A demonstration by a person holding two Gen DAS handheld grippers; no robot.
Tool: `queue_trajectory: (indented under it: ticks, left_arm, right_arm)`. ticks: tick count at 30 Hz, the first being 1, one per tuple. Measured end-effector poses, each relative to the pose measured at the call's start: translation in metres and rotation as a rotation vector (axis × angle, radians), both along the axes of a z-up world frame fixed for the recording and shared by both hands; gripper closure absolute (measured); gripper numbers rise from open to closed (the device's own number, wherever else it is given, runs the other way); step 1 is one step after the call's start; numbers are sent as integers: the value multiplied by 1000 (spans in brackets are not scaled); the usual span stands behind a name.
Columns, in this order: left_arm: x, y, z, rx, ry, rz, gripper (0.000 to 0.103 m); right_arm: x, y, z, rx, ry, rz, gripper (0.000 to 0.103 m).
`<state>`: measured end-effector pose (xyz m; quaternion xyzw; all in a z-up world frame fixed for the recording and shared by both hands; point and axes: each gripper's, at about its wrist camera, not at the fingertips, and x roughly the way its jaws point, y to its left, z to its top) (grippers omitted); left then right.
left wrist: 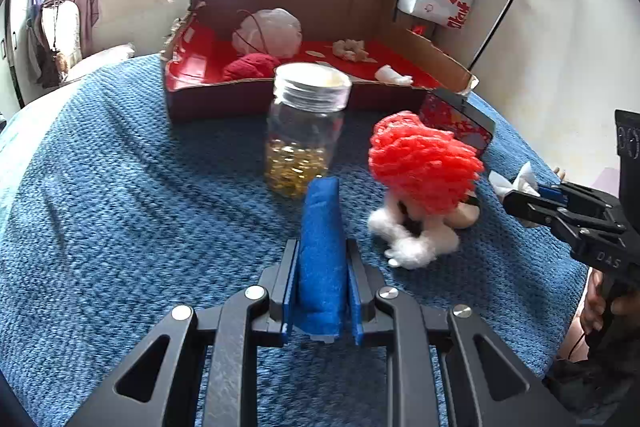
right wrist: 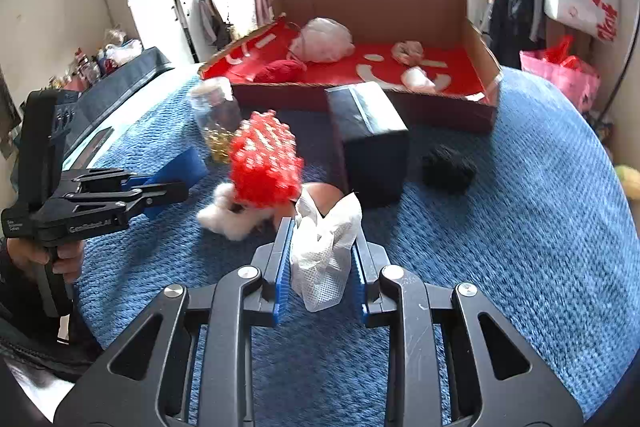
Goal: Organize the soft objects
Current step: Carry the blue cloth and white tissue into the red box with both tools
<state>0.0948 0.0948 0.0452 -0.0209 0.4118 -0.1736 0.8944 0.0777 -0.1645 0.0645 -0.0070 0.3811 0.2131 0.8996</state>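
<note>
Left gripper (left wrist: 322,263) is clamped on a blue sponge (left wrist: 322,247), which stands up between its pads above the blue blanket (left wrist: 120,207). Right gripper (right wrist: 322,255) is pinched on a crumpled white tissue (right wrist: 324,251), its corners sticking up past the fingertips. Just ahead of both, on the blanket, lies a red mesh puff (right wrist: 266,167) resting on white cotton fluff (right wrist: 230,219). A jar (left wrist: 306,127) stands beyond the sponge. Farther back sits the cardboard box (right wrist: 484,67) with its red floor, already holding a red yarn ball (right wrist: 280,71) and a white puff (right wrist: 324,39).
</note>
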Motion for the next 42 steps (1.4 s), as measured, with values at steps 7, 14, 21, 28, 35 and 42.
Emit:
queue_trajectory:
  ticks: [7, 14, 21, 28, 35, 42]
  left_arm:
    - [9, 17, 5, 31, -2, 30, 80]
    - [32, 33, 12, 70, -11, 44, 81]
    - [55, 45, 28, 91, -45, 35, 80]
    - [80, 45, 53, 82, -93, -14, 80]
    - [122, 27, 74, 40, -100, -114, 80]
    - [171, -5, 68, 9, -21, -211, 80]
  right_arm:
    - [7, 20, 17, -31, -44, 45, 79]
    - [32, 47, 33, -104, -85, 92, 79]
    - [59, 71, 42, -152, -103, 133, 79]
    - [87, 83, 47, -153, -92, 152, 79]
    - [119, 81, 52, -110, -59, 158, 79]
    - [159, 71, 50, -67, 0, 149, 79]
